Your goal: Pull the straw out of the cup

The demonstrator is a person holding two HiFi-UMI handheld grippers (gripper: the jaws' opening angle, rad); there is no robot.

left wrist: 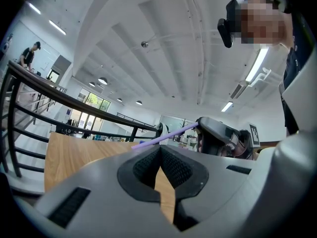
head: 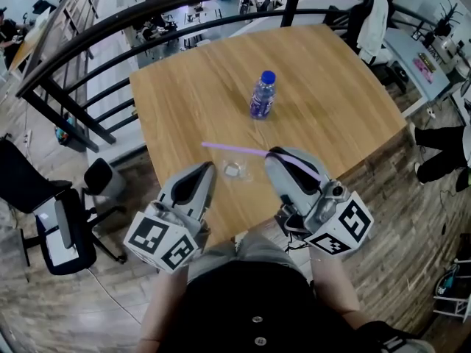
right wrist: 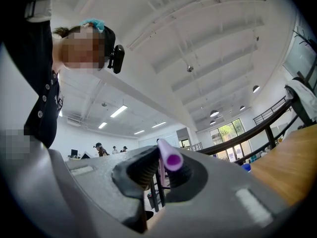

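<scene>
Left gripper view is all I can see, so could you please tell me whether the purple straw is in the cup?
Observer: No. In the head view the straw is clear of the clear cup, which sits on the table; neither end is in it.
Operator: Thank you. Is it firmly gripped?
Observer: Yes. The right gripper view shows the right tool shut on the straw, whose open end faces the camera.

Bottle (head: 262, 94) stands on wooden table (head: 191, 109); railing (head: 88, 41) beyond.
</scene>
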